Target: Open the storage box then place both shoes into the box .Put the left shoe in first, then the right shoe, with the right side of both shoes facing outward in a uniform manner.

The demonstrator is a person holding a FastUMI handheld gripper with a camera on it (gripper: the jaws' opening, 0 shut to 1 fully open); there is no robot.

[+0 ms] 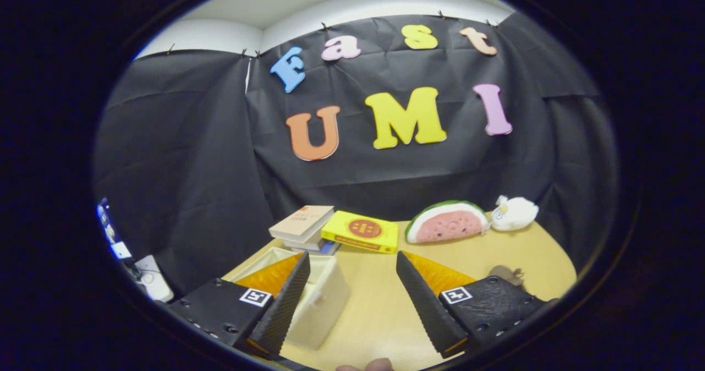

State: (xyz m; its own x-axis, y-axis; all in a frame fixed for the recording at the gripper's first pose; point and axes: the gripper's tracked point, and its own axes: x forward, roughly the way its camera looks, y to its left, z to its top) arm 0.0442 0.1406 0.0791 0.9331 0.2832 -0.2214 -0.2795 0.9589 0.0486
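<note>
Far left, beyond the table's edge, a white device (153, 284) sits low against the booth wall. Your gripper (352, 269) is held above the wooden table (380, 310) with its fingers (286, 299) spread wide apart and nothing between them. The cream storage box (319, 305) stands on the table directly behind the left finger, which covers part of its near side; I cannot tell whether its lid is closed. Beyond the box, near the back of the table, you have a short stack of books (304, 225), and just to its right a yellow book (361, 231) lying flat. Further right, a watermelon-slice plush (447, 223) rests at the back edge, with a white plush toy (515, 212) touching its right end. A fingertip (379, 365) shows at the near edge between the fingers.
</note>
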